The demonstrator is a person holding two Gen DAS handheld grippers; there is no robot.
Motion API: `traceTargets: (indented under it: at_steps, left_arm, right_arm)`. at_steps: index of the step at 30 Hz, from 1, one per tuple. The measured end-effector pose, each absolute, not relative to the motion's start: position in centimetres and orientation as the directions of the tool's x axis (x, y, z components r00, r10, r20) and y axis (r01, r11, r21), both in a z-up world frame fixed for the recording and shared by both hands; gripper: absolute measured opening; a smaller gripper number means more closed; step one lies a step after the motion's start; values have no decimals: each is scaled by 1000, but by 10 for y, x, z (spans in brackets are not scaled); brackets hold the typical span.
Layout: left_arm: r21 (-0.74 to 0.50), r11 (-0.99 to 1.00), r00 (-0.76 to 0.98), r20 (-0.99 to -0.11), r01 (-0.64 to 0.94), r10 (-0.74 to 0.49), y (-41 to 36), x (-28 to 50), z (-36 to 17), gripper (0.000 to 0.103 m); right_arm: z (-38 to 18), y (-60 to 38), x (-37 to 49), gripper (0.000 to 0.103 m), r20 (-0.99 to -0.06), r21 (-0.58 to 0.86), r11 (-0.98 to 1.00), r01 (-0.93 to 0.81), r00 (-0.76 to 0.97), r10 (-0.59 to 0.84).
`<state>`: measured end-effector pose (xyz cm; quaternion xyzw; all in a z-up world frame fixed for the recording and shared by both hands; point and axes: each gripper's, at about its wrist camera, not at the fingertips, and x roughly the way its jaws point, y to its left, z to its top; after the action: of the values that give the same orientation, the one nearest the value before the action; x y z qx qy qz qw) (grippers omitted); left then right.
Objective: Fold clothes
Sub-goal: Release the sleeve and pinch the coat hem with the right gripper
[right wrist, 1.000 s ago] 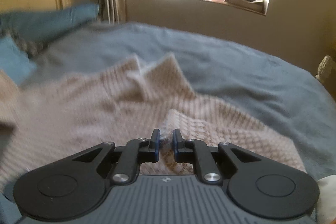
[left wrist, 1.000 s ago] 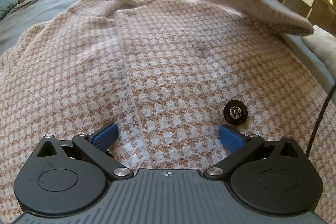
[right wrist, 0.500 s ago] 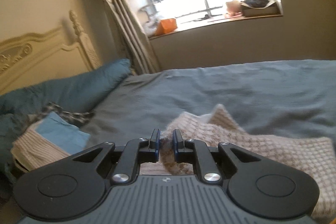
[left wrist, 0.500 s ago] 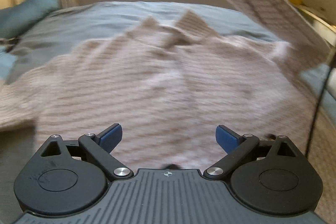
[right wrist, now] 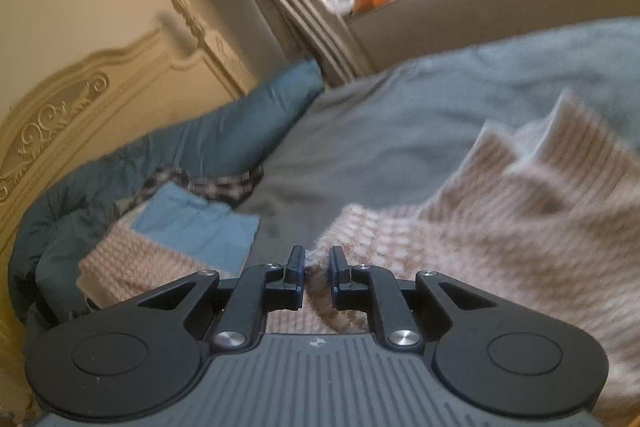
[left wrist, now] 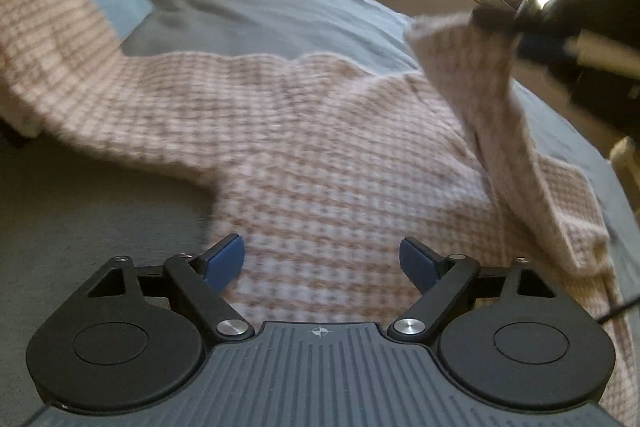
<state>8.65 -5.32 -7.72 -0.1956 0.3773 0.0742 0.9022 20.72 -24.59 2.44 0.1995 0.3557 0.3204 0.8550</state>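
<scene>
Sleeve-fold step: my right gripper [right wrist: 316, 277] pinches the sweater [left wrist: 320, 163] sleeve, lifted across the body. My left gripper [left wrist: 322, 259], jaws wide and just closing, holds nothing above the hem ahead; next, lay the sleeve flat.

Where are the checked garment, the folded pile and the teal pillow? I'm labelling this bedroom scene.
checked garment [left wrist: 320, 155]: left wrist view, flat middle.
folded pile [right wrist: 192, 227]: right wrist view, blue top piece.
teal pillow [right wrist: 248, 131]: right wrist view, its side.
</scene>
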Motion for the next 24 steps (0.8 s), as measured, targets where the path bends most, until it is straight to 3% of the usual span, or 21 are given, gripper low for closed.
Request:
traceTargets:
  at_steps: [9,11,13,18,24]
  left_arm:
    - [-305,912,700,-713,-273,-29,-50,87,-79,85]
    - [-306,910,702,-712,-278,-25,-50,85,-78,85]
    - [-308,907,705,-709,-286,-18,-49,84,-76,84]
    - [-309,911,729,-684,-273,-14,-50,86,-67,84]
    - [-284,939,723,-689,-195,-58,-65,114,-64,84]
  right_arm:
    - [-36,-210,219,15,-596,600,730,-327,427,681]
    - [-55,-211,228,16,-602,673,695,-255,358,714]
    - [-70,-217,234,18,-557,769,619,-159,308,772]
    - [-58,-276,218,20,-375,890,451,-76,440,816]
    - [-52,-403,159,23,-179,975,218,30,683,708]
